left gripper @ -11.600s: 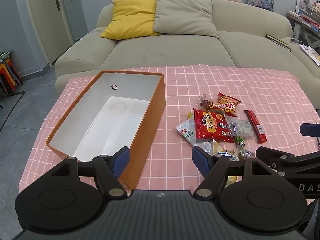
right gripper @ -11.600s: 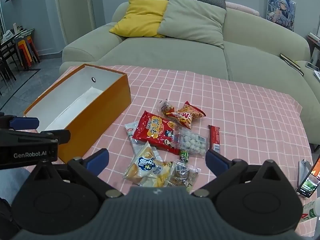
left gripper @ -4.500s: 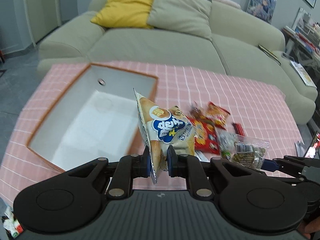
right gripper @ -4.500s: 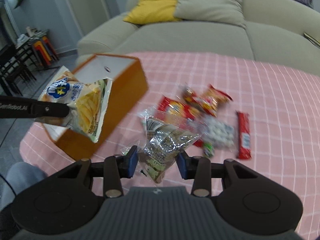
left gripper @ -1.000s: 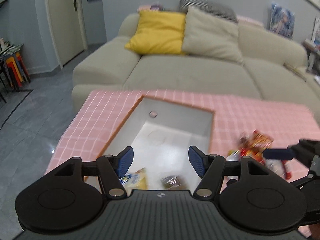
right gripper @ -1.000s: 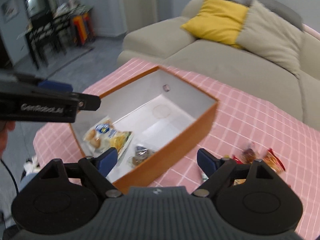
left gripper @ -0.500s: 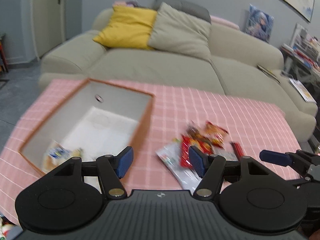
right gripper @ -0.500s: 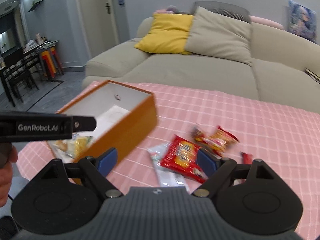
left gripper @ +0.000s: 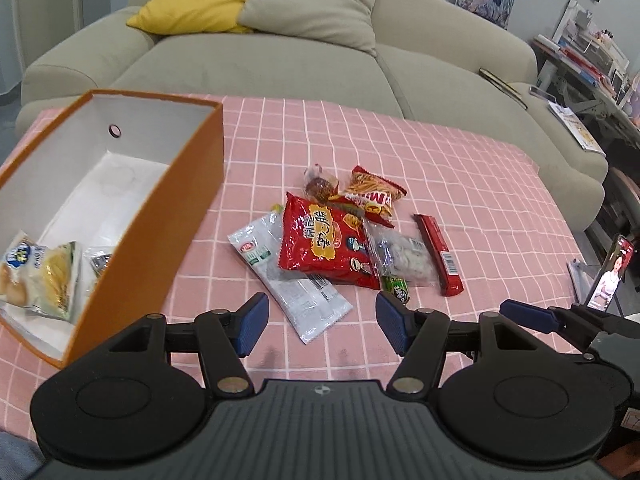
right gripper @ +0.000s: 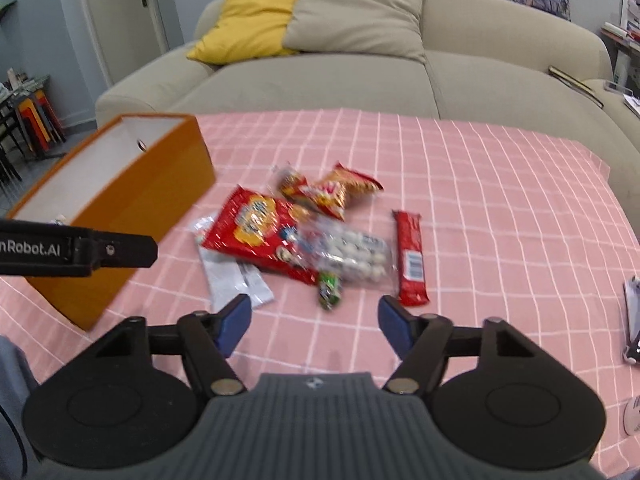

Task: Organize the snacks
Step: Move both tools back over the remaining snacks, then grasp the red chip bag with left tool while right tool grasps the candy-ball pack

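An orange box [left gripper: 188, 216] with a white inside stands at the left of the pink checked cloth. In it lie a yellow chip bag [left gripper: 38, 276] and a small clear packet [left gripper: 100, 262]. A snack pile lies to its right: a big red bag [left gripper: 324, 244], a white pouch [left gripper: 288, 280], an orange bag [left gripper: 374, 196], a clear bag of white candies [left gripper: 404, 256], a red bar [left gripper: 438, 254] and a small green packet [left gripper: 396, 288]. My left gripper [left gripper: 320, 322] is open and empty just in front of the pile. My right gripper [right gripper: 314, 320] is open and empty, near the green packet [right gripper: 330, 290].
A beige sofa [left gripper: 280, 52] with yellow and grey cushions stands behind the table. A phone on a stand [left gripper: 610, 272] is at the table's right edge. The pink cloth [left gripper: 460, 168] stretches to the right of the pile. Shelves with books are at the far right.
Both grippers have swung from over the box to the snack pile and come lower and closer to it. Both stay open and empty.
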Available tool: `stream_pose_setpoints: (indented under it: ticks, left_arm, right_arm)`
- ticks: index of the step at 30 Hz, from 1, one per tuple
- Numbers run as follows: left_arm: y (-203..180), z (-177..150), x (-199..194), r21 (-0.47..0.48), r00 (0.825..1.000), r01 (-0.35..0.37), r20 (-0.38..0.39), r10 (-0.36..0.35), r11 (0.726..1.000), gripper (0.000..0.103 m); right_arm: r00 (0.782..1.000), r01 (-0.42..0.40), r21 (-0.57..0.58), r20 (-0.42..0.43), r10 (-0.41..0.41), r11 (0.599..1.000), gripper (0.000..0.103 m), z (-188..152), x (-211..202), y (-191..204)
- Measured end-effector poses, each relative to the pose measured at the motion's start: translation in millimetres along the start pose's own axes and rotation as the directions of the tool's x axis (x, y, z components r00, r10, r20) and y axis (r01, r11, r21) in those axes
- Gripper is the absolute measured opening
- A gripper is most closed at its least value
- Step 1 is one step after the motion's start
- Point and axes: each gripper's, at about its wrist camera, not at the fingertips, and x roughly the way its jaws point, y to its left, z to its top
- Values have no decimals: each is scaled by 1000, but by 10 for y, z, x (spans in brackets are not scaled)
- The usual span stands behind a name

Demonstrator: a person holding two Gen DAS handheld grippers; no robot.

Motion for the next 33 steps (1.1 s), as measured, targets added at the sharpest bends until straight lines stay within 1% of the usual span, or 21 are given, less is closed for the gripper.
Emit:
stream_pose_setpoints:
  ticks: [4,7,9,13,18,20,22,25,30,33]
  left_arm:
    - [-17,94,154,29,1000,-6,-14,7,1000,73]
    - [-56,182,309,105,999,-4,-36,7,994,73]
    - [-50,242,419,130,999,-16,-45,22,991,73]
    - [10,351,681,130,996,-23,-82,34,991,73]
    - [63,445,952,127,992,-12,-124,28,992,73]
    - [71,474,1049,126,990,-7,-137,24,992,73]
    - [71,500,1139,125,988,-2,-153,21,992,73]
    - [60,526,1271,125,985,11,-175,11,992,73]
    - [28,548,1461,122,978,22,-207,4,992,73]
    - [-1,551,1526,133,978,5,-207,22,991,73]
  right_arm:
    - [1000,-6,-7,-20,6,1000,66,22,144,-20]
    - [1000,-13,-58,-28,12,998,66,90,271,-9]
    - [999,-7,-109,-35,3,994,66,137,368,2]
    - [999,2,-188,-47,-11,982,67,249,592,-11]
    - [996,-14,-268,-84,-9,963,67,323,906,-19]
    - [996,-17,-303,-93,-12,953,73,330,1012,-9]
    - [994,-25,-326,-106,-11,945,73,333,1110,-5]
    - [992,-32,-337,-127,-12,941,73,346,1235,-4]
    - [991,-40,-326,-130,-3,944,75,399,1362,-12]
    - [992,-42,-331,-123,1,943,77,419,1409,4]
